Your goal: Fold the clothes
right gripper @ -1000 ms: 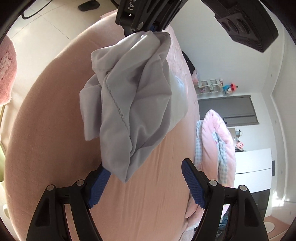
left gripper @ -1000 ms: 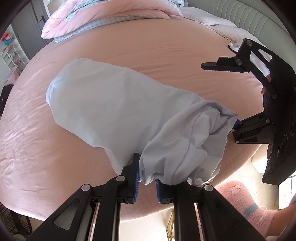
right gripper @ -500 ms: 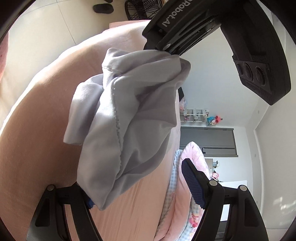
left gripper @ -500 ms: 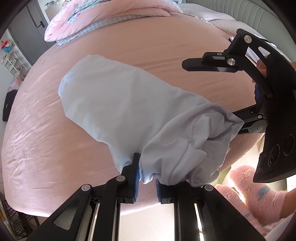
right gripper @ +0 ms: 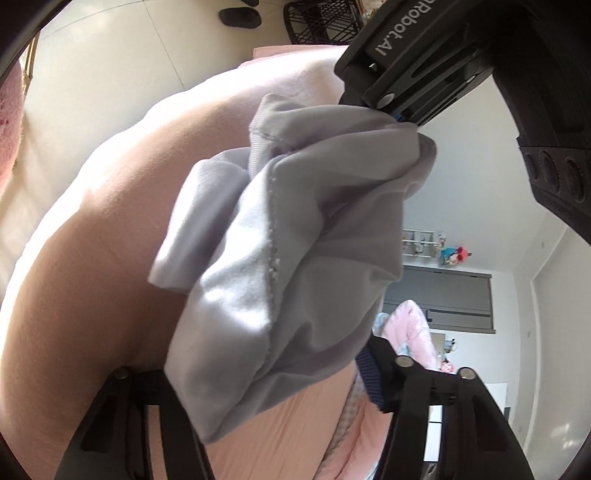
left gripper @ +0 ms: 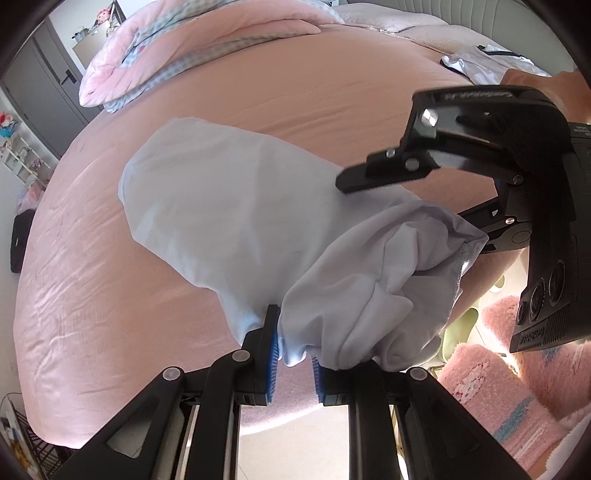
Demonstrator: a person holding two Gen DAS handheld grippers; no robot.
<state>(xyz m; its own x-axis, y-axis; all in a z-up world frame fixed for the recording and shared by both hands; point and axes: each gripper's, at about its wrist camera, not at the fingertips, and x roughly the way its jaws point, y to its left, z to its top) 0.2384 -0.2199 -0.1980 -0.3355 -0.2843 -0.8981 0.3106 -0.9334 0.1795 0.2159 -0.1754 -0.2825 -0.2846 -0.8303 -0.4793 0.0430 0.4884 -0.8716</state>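
A pale blue garment (left gripper: 221, 206) lies partly spread on the pink bed (left gripper: 92, 277), its near end gathered into a bunch lifted off the sheet. My left gripper (left gripper: 293, 332) is shut on that bunch at its lower edge. In the right wrist view the same bunch (right gripper: 295, 240) hangs from the left gripper (right gripper: 399, 114) and fills the gap of my right gripper (right gripper: 266, 369). The right gripper's jaws are closing with the cloth between them; one finger is hidden behind the fabric. From the left wrist view the right gripper (left gripper: 402, 201) straddles the bunch's far end.
A pink quilt (left gripper: 184, 48) is heaped at the bed's far end, and a white garment (left gripper: 480, 62) lies at the far right. Pink fluffy slippers (left gripper: 487, 387) stand on the floor beside the bed edge. A wire basket (right gripper: 317, 18) sits on the floor.
The right gripper has come in over the lifted bunch and its jaws have narrowed around it. The left gripper keeps its hold and has shifted a little across the bed.
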